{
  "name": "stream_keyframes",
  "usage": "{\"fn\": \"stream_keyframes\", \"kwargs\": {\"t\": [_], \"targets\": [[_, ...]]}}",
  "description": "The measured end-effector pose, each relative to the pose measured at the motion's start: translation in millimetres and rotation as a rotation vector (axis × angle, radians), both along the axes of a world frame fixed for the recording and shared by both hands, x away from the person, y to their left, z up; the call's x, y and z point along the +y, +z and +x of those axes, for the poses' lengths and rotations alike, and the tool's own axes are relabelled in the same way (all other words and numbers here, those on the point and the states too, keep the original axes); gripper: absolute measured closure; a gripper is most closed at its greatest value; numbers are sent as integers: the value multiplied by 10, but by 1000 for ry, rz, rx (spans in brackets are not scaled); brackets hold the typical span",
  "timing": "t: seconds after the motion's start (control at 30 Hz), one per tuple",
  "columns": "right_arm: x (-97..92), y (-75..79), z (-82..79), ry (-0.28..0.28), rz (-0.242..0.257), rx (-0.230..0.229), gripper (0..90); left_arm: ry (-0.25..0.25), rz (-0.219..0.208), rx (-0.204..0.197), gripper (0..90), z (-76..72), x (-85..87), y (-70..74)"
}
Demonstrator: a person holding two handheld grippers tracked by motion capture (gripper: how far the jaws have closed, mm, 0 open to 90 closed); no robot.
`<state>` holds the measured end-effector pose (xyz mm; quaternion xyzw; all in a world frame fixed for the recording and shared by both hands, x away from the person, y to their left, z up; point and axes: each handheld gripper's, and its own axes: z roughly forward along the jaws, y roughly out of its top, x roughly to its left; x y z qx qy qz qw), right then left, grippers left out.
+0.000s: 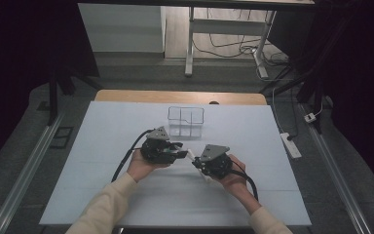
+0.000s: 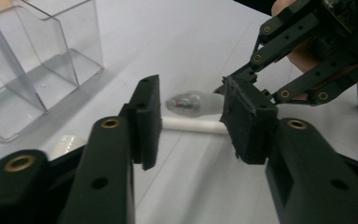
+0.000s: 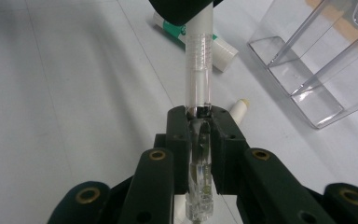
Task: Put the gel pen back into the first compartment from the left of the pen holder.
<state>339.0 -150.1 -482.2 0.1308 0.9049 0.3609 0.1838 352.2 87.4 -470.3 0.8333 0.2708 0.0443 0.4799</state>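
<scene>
A slim pen-like tube [image 3: 199, 60], clear at one end and frosted white at the other, hangs level between the two grippers above the white table. My right gripper [image 3: 199, 116] is shut on its clear end. My left gripper [image 2: 193, 119] faces it from the other side, jaws apart, with the tube's rounded tip [image 2: 186, 102] in the gap and no pad visibly pressing on it. From above, the left gripper [image 1: 181, 152] and right gripper [image 1: 197, 163] meet tip to tip at the table's middle, the tube [image 1: 191, 155] between them.
A clear divided plastic box [image 1: 186, 121] stands just behind the grippers, also near in the gripper views [image 2: 32, 60] [image 3: 317, 60]. A white stick [image 2: 193, 125] and a white tube with a green label [image 3: 214, 44] lie on the table under the grippers.
</scene>
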Motion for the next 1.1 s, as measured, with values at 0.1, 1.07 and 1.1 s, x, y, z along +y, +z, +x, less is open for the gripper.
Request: {"fn": "stream_keyframes", "kwargs": {"t": [0.1,1.07,1.1], "targets": [[-4,-8,7,4,-3,-2,783,-18,-12,12,641,7,0,5],[-90,57,36,-24,99,22,587,-92,-115,25,798,-41,75,123],[-101,68,39,-30,110,23,567,-89,-116,24,798,-40,86,127]]}}
